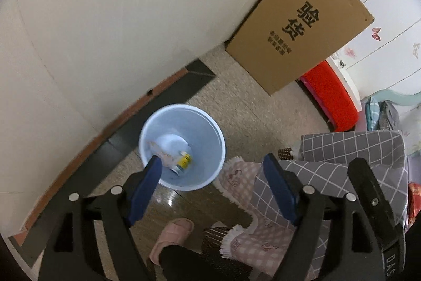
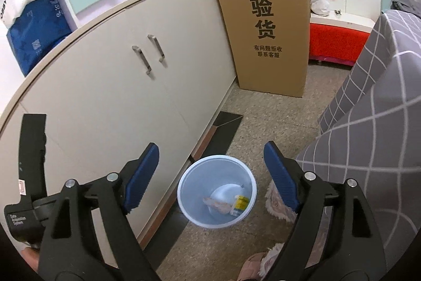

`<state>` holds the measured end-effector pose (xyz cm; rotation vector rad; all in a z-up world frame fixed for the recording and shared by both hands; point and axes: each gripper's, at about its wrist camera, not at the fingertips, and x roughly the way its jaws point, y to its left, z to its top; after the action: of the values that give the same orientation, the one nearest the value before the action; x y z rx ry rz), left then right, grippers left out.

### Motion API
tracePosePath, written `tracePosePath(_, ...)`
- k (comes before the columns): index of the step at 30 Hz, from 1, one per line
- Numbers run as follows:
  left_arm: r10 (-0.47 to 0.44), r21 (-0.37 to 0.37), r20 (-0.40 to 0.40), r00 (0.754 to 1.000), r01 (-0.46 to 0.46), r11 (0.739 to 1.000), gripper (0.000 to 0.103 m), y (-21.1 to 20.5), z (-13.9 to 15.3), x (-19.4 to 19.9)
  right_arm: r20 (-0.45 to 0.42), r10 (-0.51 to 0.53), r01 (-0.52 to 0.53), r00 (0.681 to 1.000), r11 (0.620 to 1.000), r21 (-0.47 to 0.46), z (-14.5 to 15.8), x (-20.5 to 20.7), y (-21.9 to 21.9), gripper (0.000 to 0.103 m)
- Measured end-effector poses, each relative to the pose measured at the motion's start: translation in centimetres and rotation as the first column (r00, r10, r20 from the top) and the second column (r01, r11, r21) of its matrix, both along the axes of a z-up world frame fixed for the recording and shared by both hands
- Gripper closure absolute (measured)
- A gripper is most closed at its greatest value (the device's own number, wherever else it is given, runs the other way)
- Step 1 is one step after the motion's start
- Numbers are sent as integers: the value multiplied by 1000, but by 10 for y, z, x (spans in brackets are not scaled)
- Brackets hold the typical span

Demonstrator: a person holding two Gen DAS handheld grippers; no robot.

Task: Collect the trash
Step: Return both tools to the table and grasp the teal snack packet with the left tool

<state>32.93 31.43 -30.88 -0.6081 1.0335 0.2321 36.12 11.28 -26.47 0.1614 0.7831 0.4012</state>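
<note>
A pale blue trash bin [image 1: 208,128] stands on the floor by the white cabinet. Inside it lie a small bottle with a yellow label [image 1: 183,162] and crumpled pale paper [image 1: 160,150]. My left gripper [image 1: 213,165] hovers above the bin's near rim, open, nothing between its blue pads. In the right wrist view the same bin [image 2: 189,183] sits low between the fingers, holding the yellow-labelled bottle [image 2: 240,203] and the paper [image 2: 218,204]. My right gripper [image 2: 211,152] is open and empty, well above the bin. The left gripper's black body [image 2: 31,165] shows at the left edge.
A white cabinet [image 2: 105,107] runs along the left. A tall cardboard box [image 2: 265,25] leans at its far end. A bed with a grey checked cover [image 2: 368,123] fills the right. A pink fringed mat [image 1: 244,181] and a person's pink slipper [image 1: 171,236] lie near the bin.
</note>
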Motion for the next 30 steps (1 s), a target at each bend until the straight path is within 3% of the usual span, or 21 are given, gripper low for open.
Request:
tracePosePath(4,1,61,29,1000,-3,998,25,-5,28,-18,2,18,-18,1000,999,37,18,-18,-6,22)
tracePosePath(12,4,160,161,987,-30,987,23,-39,106,-68,57,-15,6,998,988,157,78,-60,-53,20)
tracePosePath(20,-160,141,242,957,128,982,23,-121,156,-83,127,-162,134,979,970,202,122,-108,-150,17)
tracePosePath(26,-309,162,245,919,276,948,23,-212,171,-83,156,-297,262,942,942,209,136,-144,-239,17)
tracePosePath(30,-457,194,249,854,418,887,23,-287,178,-82,195,-394,355,898,911,209,142,-171,-297,17)
